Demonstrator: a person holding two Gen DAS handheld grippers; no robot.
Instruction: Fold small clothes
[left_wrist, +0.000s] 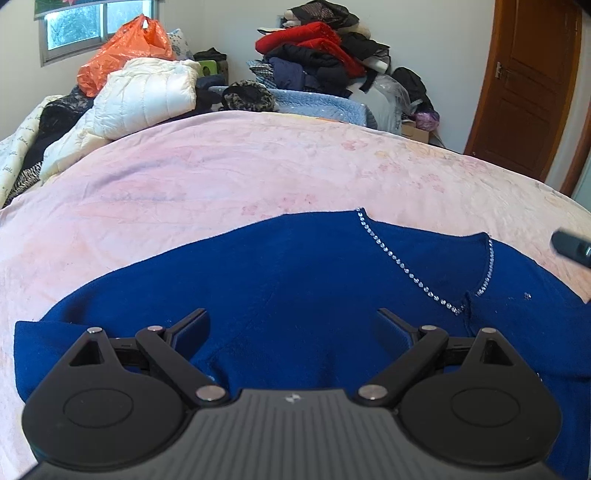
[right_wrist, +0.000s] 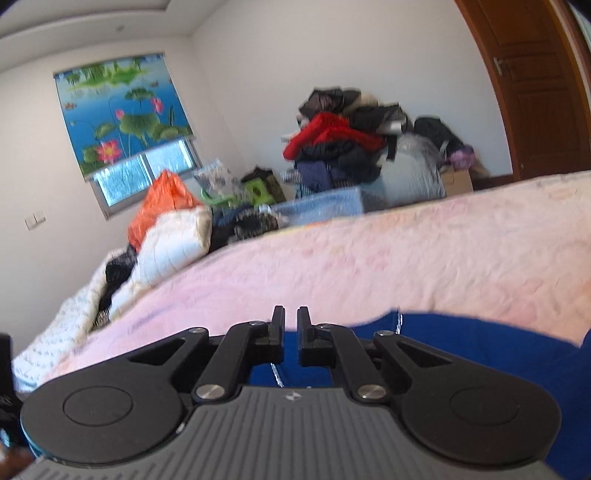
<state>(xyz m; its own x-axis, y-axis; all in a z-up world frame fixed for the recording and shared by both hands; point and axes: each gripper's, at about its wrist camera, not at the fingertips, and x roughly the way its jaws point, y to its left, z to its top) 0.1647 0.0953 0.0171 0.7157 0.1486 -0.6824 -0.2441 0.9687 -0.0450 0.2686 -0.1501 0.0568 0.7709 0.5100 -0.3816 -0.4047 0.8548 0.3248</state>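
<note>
blue sweater (left_wrist: 295, 280) lies flat on the pink blanket (left_wrist: 207, 177) that covers the bed, on the near side, and we see its v-neck edged with a row of small shiny stones (left_wrist: 402, 269) to the right of the middle. our left gripper (left_wrist: 291, 325) is over the near part of the sweater with its two fingers spread wide; between them we see only the blue cloth below, and we cannot tell if the tips touch it. at the far right edge of the left wrist view a dark blurred part of our right gripper (left_wrist: 570, 247) comes in above the blanket.

in the right wrist view, which is blurred, the right gripper (right_wrist: 291, 328) has its fingers almost pressed together, with only a narrow gap, and nothing is pinched in this gap. it points low across the bed, and the blue sweater (right_wrist: 480, 343) lies under it and to its right, with the stone row just visible under the fingers.

at the far side of the bed we see a white padded jacket (left_wrist: 147, 96), an orange plastic bag (left_wrist: 125, 51) and a light blue blanket (left_wrist: 317, 103). behind them a heap of red and dark clothes (left_wrist: 321, 48) stands against the wall. a brown wooden door (left_wrist: 528, 85) is at the far right, and a window with a lotus blind (right_wrist: 122, 107) is at the far left.
</note>
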